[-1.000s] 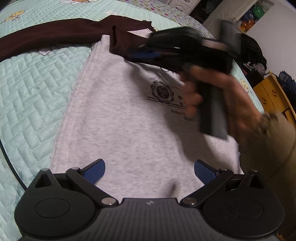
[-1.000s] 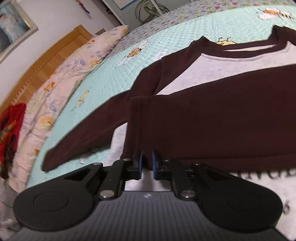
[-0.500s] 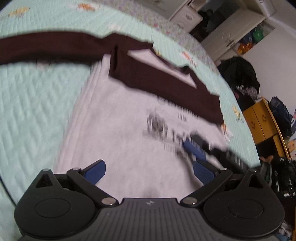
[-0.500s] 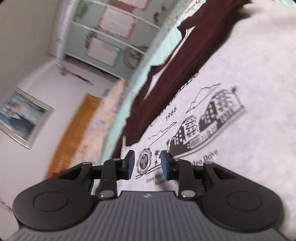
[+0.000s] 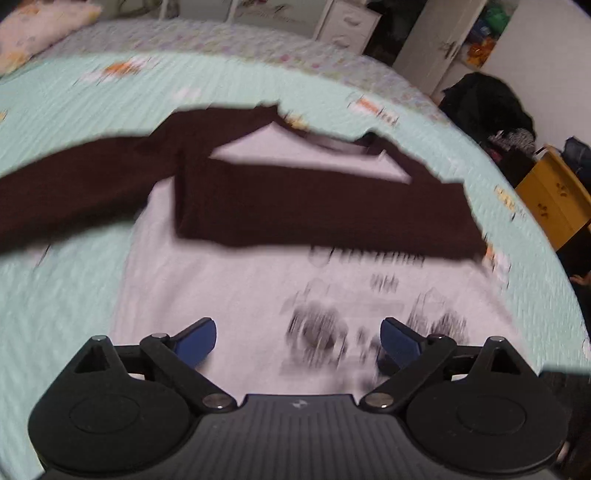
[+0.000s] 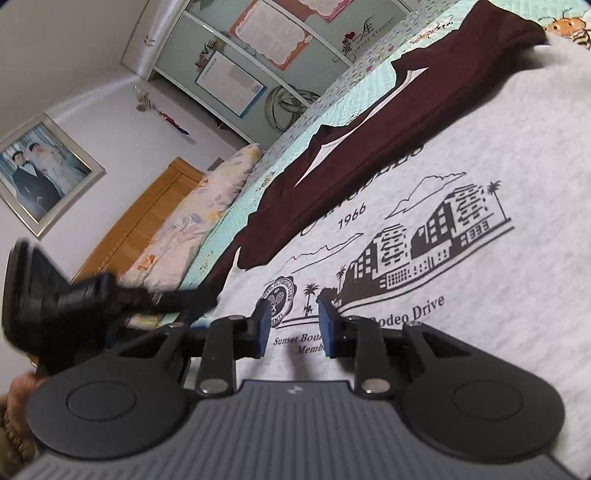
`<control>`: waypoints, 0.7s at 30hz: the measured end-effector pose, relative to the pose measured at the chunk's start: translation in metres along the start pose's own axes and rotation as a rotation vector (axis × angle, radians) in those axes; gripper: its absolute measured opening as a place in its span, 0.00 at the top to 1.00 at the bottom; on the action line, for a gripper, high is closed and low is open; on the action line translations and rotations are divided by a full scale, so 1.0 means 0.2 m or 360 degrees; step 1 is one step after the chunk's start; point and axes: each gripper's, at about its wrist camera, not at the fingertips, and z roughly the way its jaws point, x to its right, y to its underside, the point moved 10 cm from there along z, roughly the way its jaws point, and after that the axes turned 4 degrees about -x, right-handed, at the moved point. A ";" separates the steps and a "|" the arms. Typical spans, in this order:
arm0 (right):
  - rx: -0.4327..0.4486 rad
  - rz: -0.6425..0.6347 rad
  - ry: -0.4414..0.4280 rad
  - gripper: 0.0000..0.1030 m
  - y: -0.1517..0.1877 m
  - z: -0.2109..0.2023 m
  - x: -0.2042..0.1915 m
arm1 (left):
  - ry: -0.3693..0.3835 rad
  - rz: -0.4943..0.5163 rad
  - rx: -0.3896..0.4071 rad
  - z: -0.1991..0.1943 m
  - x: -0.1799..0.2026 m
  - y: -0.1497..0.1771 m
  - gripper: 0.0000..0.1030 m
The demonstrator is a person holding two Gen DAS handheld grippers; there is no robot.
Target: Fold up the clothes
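Note:
A grey sweatshirt [image 5: 229, 295] with a black print and dark brown sleeves lies flat on the mint quilt [image 5: 40, 314]. One brown sleeve [image 5: 314, 210] is folded across its chest; the other sleeve [image 5: 74, 192] stretches out to the left. My left gripper [image 5: 297, 339] hovers over the lower chest with its jaws wide and closing, nothing between them. In the right wrist view the sweatshirt [image 6: 480, 184] fills the frame. My right gripper [image 6: 291, 325] sits low over the print, its jaws a little apart and closing on nothing. The left gripper [image 6: 192, 297] shows blurred at the left.
Floral pillows [image 6: 192, 221] and a wooden headboard [image 6: 147, 206] lie beyond the shirt. A dark clothes pile [image 5: 487, 107], a yellow cabinet [image 5: 554, 199] and white drawers [image 5: 351, 26] stand past the bed's far edge. A sleeve cuff [image 6: 14, 424] shows at lower left.
My right gripper has let go of the brown sleeve, which now lies across the chest, and has dropped back to the print. My left gripper has pulled back, showing the whole shirt.

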 end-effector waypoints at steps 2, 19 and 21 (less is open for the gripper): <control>0.0005 0.0013 -0.0016 0.71 0.01 0.00 0.01 | 0.0056 -0.0038 0.0046 0.04 0.00 -0.12 0.12; 0.0031 0.0066 -0.0075 0.71 0.01 -0.01 0.01 | 0.0264 -0.0379 -0.0028 0.29 -0.31 -0.37 0.25; 0.0033 0.0070 -0.0080 0.71 0.01 -0.01 0.01 | 0.0305 -0.0304 0.0043 0.23 -0.27 -0.43 0.22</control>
